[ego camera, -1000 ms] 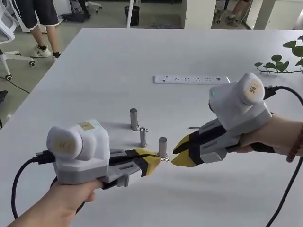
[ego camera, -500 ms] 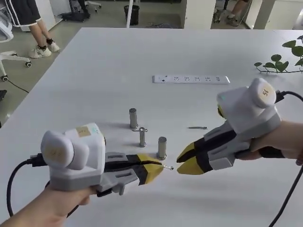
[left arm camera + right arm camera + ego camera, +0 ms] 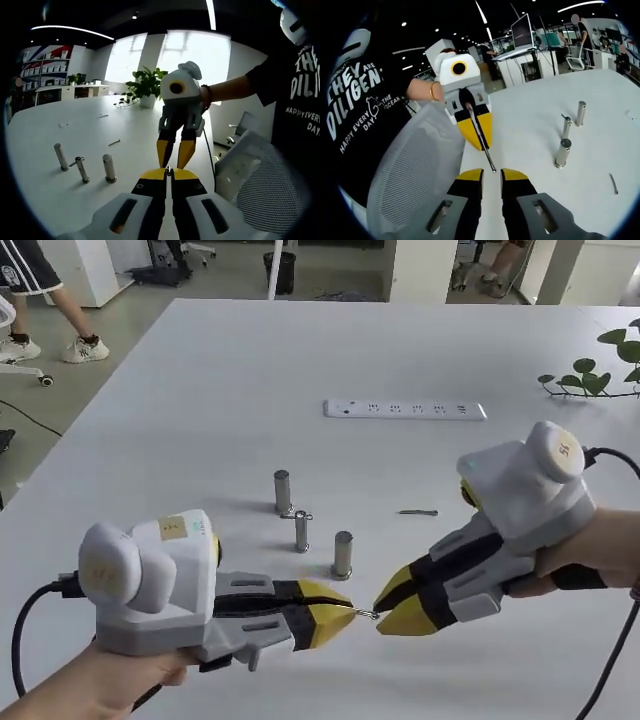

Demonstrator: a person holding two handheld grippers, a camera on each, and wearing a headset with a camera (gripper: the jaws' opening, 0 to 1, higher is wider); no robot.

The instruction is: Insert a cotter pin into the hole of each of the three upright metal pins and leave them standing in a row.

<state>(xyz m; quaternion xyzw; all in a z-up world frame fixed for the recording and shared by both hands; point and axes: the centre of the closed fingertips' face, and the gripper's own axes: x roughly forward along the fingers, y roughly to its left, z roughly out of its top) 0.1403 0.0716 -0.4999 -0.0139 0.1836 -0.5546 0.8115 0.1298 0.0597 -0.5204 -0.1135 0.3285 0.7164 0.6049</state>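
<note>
Yellow-tipped, the left gripper [image 3: 345, 605] stays clamped on a cotter pin [image 3: 362, 612], whose free end sits at the parted, empty jaws of the right gripper [image 3: 384, 612]. Both have drawn back from the nearest upright metal pin [image 3: 343, 553]. Its hole is therefore still unfilled, and a handover or re-grip seems to be under way.

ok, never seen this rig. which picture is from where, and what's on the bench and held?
No robot: a person holds a two-jaw gripper in each hand. The wide picture comes from a headset camera looking down at the bench; the two round ones come from a fisheye camera on each gripper. On the table stand three metal pins: far pin, middle pin, near pin. A cotter pin sits at the middle pin's top, a loose cotter pin lies nearby, a power strip beyond. The left gripper, jaws shut, holds a third cotter pin aimed at the open right gripper.
</note>
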